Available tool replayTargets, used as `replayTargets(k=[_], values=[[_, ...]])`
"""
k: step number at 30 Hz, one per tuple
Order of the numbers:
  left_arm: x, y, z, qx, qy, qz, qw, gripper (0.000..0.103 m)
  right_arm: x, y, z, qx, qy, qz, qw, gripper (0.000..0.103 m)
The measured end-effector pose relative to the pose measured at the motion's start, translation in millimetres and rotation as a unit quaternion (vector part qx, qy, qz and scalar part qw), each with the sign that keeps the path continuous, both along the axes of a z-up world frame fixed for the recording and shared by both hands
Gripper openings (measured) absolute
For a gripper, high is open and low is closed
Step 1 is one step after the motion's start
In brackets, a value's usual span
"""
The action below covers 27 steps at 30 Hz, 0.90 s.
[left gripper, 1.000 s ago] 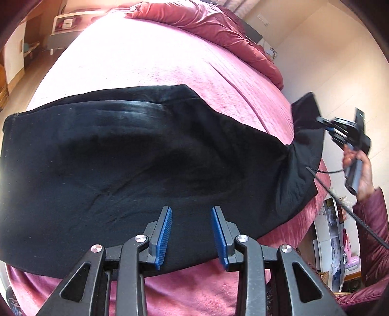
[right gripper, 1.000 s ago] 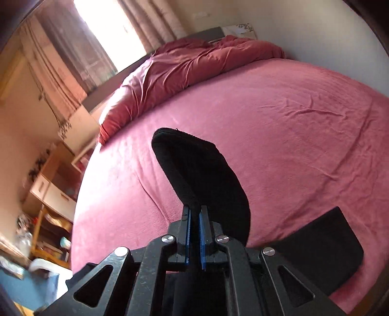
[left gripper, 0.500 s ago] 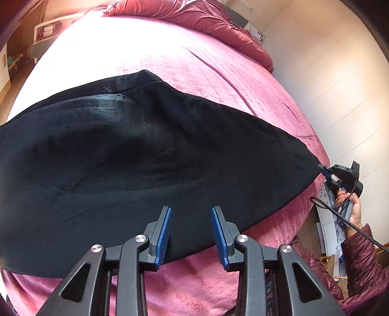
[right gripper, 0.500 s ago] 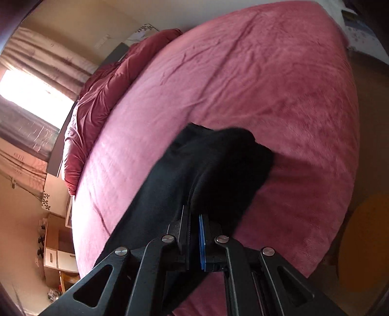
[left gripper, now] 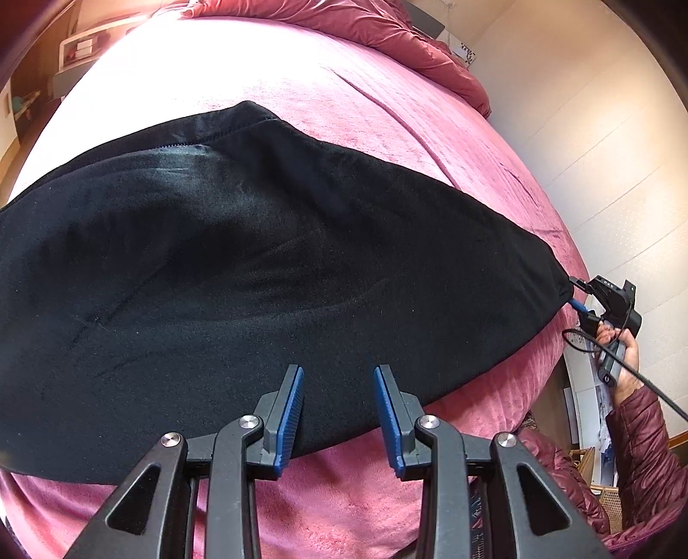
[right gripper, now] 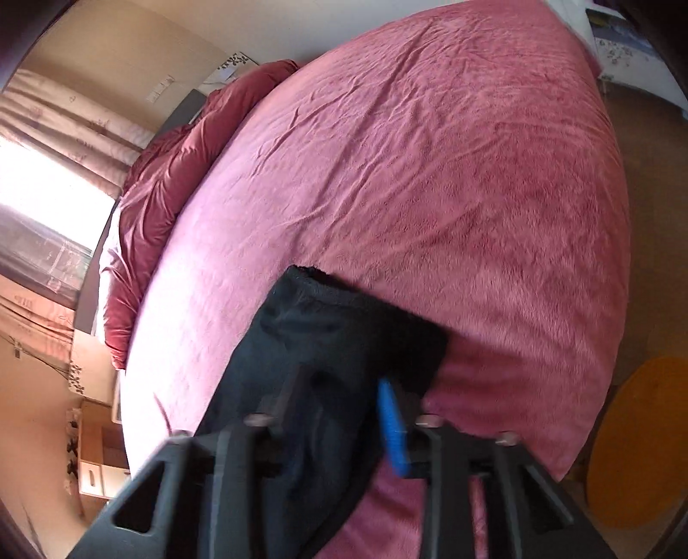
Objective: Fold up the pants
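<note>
Black pants point(left gripper: 258, 266) lie spread flat across the pink bed point(left gripper: 344, 94), reaching from the left edge to a point at the right. My left gripper point(left gripper: 339, 408) is open and empty, just above the pants' near edge. My right gripper point(right gripper: 339, 413) is open, its jaws apart over the leg end of the pants point(right gripper: 344, 339), which rests on the bed between them. It also shows in the left wrist view point(left gripper: 578, 296) at the pants' right tip, held by a hand.
A bunched red duvet point(left gripper: 387, 30) lies at the head of the bed. A wall point(left gripper: 602, 129) runs along the right side. The bed's foot edge drops to a wooden floor with an orange rug point(right gripper: 640, 438). Drawers point(right gripper: 94, 464) stand at the left.
My right gripper carried the leg end out to the right, laid it flat on the bed, and has now opened its jaws, letting go. The left gripper stayed open and nearly still.
</note>
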<state>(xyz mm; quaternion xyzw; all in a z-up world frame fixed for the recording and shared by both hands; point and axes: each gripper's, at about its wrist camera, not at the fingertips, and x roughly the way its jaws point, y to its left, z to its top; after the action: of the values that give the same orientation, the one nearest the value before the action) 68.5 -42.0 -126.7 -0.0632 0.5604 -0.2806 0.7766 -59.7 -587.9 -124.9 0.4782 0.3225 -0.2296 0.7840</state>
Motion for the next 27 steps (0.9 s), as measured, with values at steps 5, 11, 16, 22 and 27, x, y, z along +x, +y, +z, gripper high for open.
replayTargets(k=[5,11,16,22,27], values=[[-2,-1,3,0.005,-0.011,-0.003,0.9999,0.034,-10,-1,23,-0.042,-0.003,0.015,0.999,0.007],[0,5,-3,0.012,-0.009,0.004,0.9999,0.034,-5,-16,-22,-0.014,0.074,0.024,0.997,0.007],[-1,9,-3,0.017,-0.014,0.004,0.9998,0.034,-14,-14,-25,-0.007,0.059,0.013,0.998,0.014],[-2,19,-3,0.017,-0.025,0.012,0.9995,0.034,-42,19,11,-0.074,0.070,0.037,0.994,0.021],[1,35,-5,0.017,-0.023,0.041,0.9988,0.034,-15,85,41,-0.105,0.043,0.155,0.981,0.021]])
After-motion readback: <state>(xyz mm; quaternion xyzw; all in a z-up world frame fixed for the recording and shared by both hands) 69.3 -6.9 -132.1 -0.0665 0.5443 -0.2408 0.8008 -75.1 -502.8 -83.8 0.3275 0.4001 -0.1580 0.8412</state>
